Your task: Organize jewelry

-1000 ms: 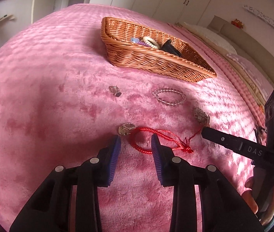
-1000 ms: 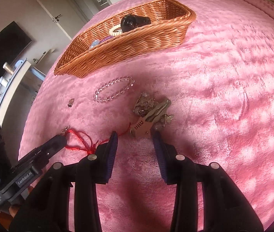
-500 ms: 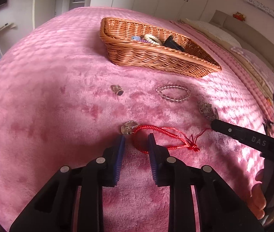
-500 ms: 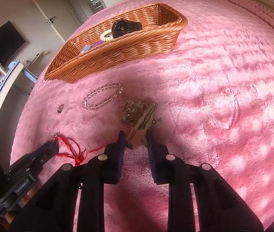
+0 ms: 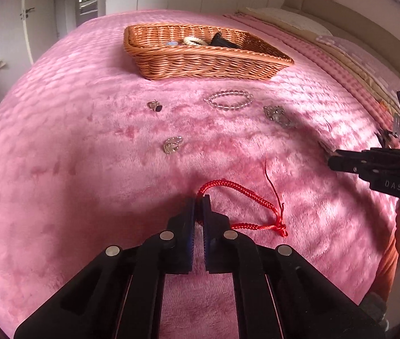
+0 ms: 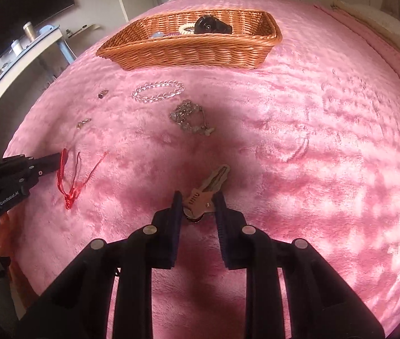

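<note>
My left gripper [image 5: 199, 201] is shut on a red braided cord bracelet [image 5: 242, 192], whose loop and knotted tail trail off to the right over the pink blanket. In the right wrist view the red cord [image 6: 70, 180] dangles from the left gripper [image 6: 56, 159]. My right gripper [image 6: 198, 199] is shut on a bronze key-shaped piece [image 6: 214, 180] that sticks out forward between its pads. The wicker basket [image 5: 205, 65] [image 6: 188, 52] stands further back with a few pieces inside. In the left wrist view the right gripper [image 5: 338, 162] reaches in from the right.
On the blanket before the basket lie a clear bead bracelet [image 5: 228, 100] [image 6: 157, 91], a silver chain cluster [image 5: 277, 114] [image 6: 191, 118], a dark-stone ring [image 5: 154, 106] [image 6: 103, 93] and a silver ring [image 5: 172, 144] [image 6: 83, 123]. A desk [image 6: 30, 42] stands left of the bed.
Both pairs of jaws closed. The left took the red cord and drew it back from the silver ring. The right took the key-shaped piece and pulled it away from the chain cluster.
</note>
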Available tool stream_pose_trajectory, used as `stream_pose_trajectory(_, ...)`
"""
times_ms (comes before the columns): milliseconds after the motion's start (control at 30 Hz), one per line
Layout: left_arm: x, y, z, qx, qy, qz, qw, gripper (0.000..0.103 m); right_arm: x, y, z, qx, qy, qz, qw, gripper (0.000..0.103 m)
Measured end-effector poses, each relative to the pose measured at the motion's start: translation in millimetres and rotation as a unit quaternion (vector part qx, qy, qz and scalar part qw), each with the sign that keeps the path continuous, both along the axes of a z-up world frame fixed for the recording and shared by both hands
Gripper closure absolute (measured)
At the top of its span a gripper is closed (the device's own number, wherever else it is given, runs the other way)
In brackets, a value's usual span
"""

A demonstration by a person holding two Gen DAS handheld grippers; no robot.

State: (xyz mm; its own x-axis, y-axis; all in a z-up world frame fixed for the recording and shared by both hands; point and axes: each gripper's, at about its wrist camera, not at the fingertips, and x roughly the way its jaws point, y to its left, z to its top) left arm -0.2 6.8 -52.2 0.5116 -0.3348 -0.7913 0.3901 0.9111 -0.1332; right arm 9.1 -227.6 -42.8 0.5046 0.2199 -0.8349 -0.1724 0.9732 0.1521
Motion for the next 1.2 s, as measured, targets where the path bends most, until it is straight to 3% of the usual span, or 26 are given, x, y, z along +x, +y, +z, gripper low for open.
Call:
stream_pose_trajectory(133,-1,3,-2,-0.017,0.002,0.013,0.9998,0.098,0,-8,-4,0.024,0.008,-0.018,1.0,0.081)
stream_pose_trajectory(267,-5,5,-3,-0.034,0.004,0.025,0.9991,0.084,-6,-11,-8,0.057,0.006,-0.039,0.998,0.06)
stream_pose_trajectory(433,-6,-6,-5,-0.011,-0.011,0.029,0.9995,0.079,-9,-6,-12,0.05,-0.015,-0.087,0.995,0.06)
stream_pose_trajectory(567,-7,-10,-6,0.004,-0.019,0.029,0.9994,0.079,-4,6,-13,0.007,-0.029,-0.111,0.993,0.063)
stream_pose_trajectory(633,-8,-7,-6,0.0,-0.019,0.032,0.9993,0.083,-4,12,-13,-0.013,-0.039,-0.107,0.993,0.082)
stream_pose_trajectory(667,-7,-6,-6,0.0,-0.02,0.038,0.9991,0.091,-5,14,-12,-0.018,-0.044,-0.104,0.993,0.083)
stream_pose_trajectory(733,-7,-3,-6,-0.005,-0.02,0.045,0.9988,0.101,-7,14,-11,-0.021,-0.05,-0.099,0.994,0.083)
stream_pose_trajectory(967,-8,6,6,-0.046,-0.035,0.052,0.997,0.101,-15,9,9,0.001,-0.074,-0.09,0.993,0.083)
stream_pose_trajectory(1200,-6,6,48,-0.074,-0.084,0.054,0.9923,0.101,-15,3,50,0.019,-0.117,-0.081,0.99,0.083)
